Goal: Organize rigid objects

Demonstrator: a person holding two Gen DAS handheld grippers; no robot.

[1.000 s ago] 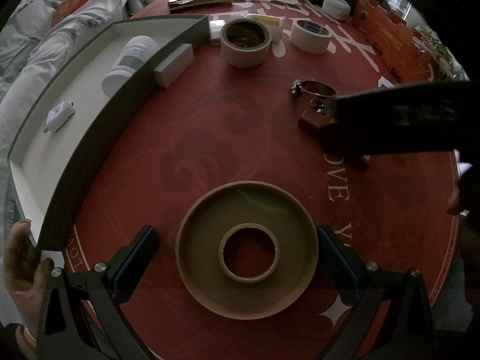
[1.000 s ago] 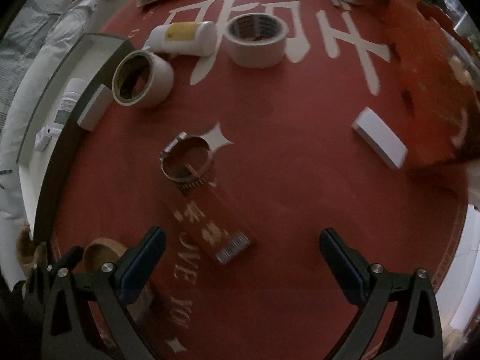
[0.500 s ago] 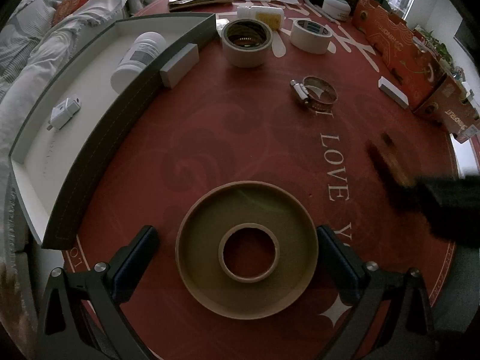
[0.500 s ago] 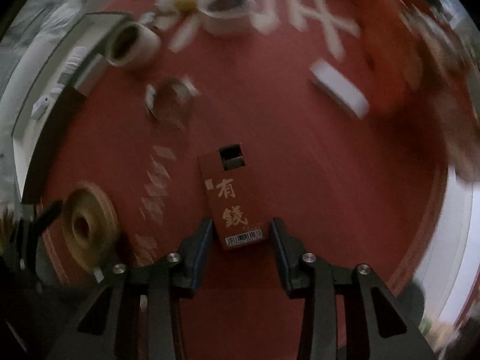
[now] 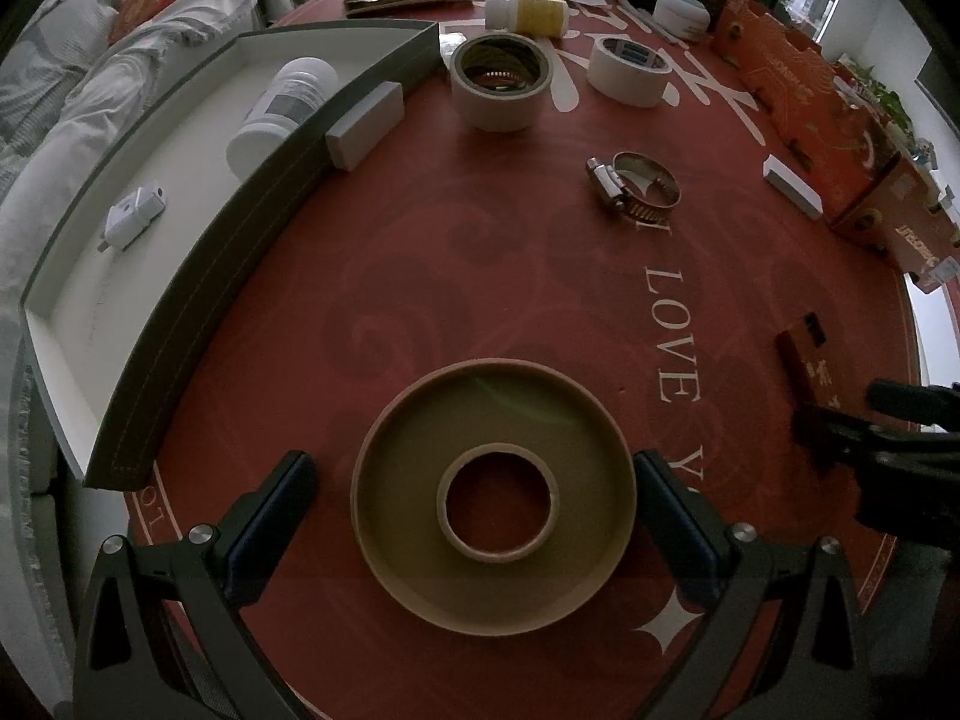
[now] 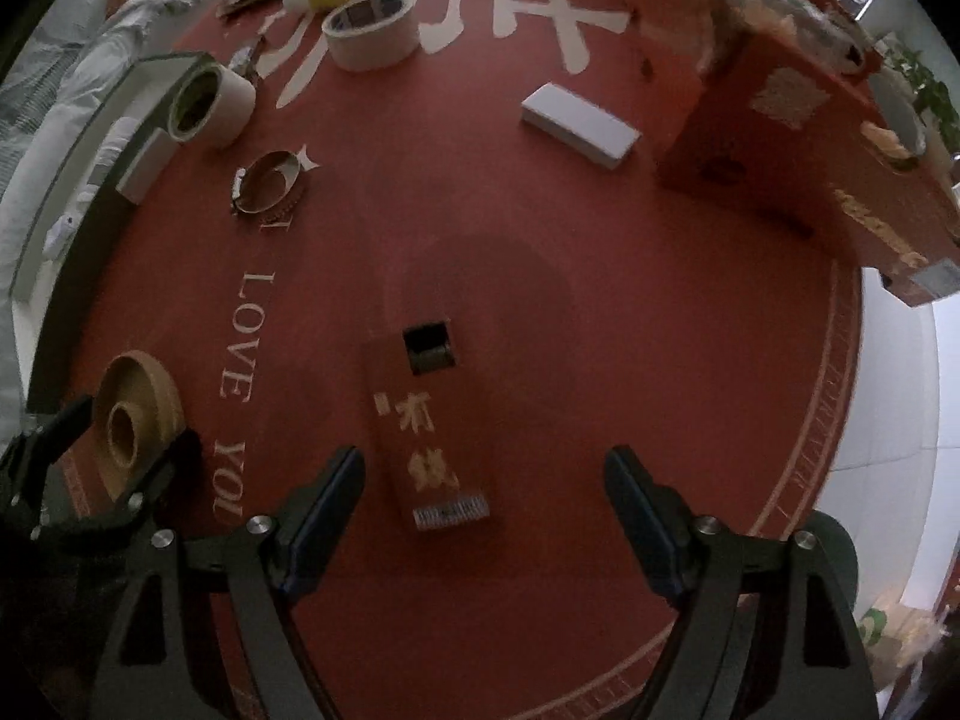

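A flat brown spool [image 5: 408, 480] lies on the red tablecloth between the fingers of my left gripper [image 5: 473, 462]. That gripper is open, and a gap shows beside its left pad. A red box [image 6: 429, 420] with gold characters and a barcode lies flat on the cloth between the fingers of my right gripper [image 6: 483, 459]. Its jaws are opening and both pads stand clear of the box. In the left wrist view the red box [image 5: 804, 360] and the right gripper [image 5: 888, 420] sit at the right edge. In the right wrist view the spool [image 6: 144, 396] and the left gripper [image 6: 120, 432] sit at the far left.
A grey tray [image 5: 180, 300] on the left holds a white bottle [image 5: 282, 102] and a white adapter [image 5: 135, 219]. A white block [image 5: 363, 126] leans on its wall. Two tape rolls [image 5: 501, 81], a hose clamp [image 5: 639, 192], a white box [image 6: 579, 120] and orange cartons [image 5: 798, 90] lie beyond.
My right gripper shut on the red box by the hose clamp, moved it right toward the table's edge, then opened. The left gripper and spool stayed put.
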